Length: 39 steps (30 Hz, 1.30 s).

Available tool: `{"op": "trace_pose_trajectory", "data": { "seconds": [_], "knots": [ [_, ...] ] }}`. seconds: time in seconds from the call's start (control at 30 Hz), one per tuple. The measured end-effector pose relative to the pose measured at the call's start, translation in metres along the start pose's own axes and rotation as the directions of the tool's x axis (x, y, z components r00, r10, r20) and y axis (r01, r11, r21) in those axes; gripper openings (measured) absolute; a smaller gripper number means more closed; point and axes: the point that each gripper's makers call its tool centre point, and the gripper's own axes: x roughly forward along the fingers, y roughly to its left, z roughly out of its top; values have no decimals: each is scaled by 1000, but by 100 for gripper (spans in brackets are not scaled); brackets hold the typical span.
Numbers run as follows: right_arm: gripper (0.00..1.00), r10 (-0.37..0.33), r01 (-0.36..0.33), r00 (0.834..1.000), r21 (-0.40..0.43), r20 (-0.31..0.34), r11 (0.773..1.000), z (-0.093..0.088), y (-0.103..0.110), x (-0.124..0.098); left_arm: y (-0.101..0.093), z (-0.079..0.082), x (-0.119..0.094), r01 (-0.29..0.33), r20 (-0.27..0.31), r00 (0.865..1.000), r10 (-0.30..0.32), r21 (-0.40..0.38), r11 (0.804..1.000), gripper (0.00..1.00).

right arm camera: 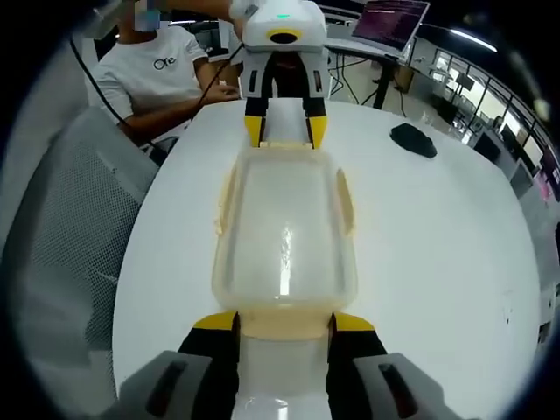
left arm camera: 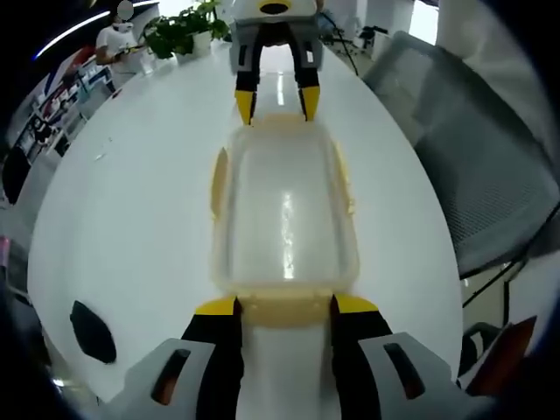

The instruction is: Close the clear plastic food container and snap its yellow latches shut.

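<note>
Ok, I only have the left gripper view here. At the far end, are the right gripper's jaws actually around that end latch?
Observer: Yes. In the right gripper view, the right gripper has its jaws open, one on either side of the yellow end latch of the container.
Operator: What's behind my own gripper?
Observer: A person in a white T-shirt sits at the table edge, just past the left gripper.
Operator: Anything else out that way?
Observer: An open laptop stands on a desk beyond the table.
</note>
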Motion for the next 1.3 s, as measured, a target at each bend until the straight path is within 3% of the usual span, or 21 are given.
{"op": "trace_pose_trajectory", "data": {
  "seconds": [0.57,1.3],
  "knots": [
    [37,-14,15,999,-24,34,1000,16,-1,-38,-1,24,-37,-5,-38,999,4,-12,1000,37],
    [37,-45,47,999,-56,30,997,6,-3,-85,0,73,-58,-49,-28,998,48,-10,999,37]
  ]
}}
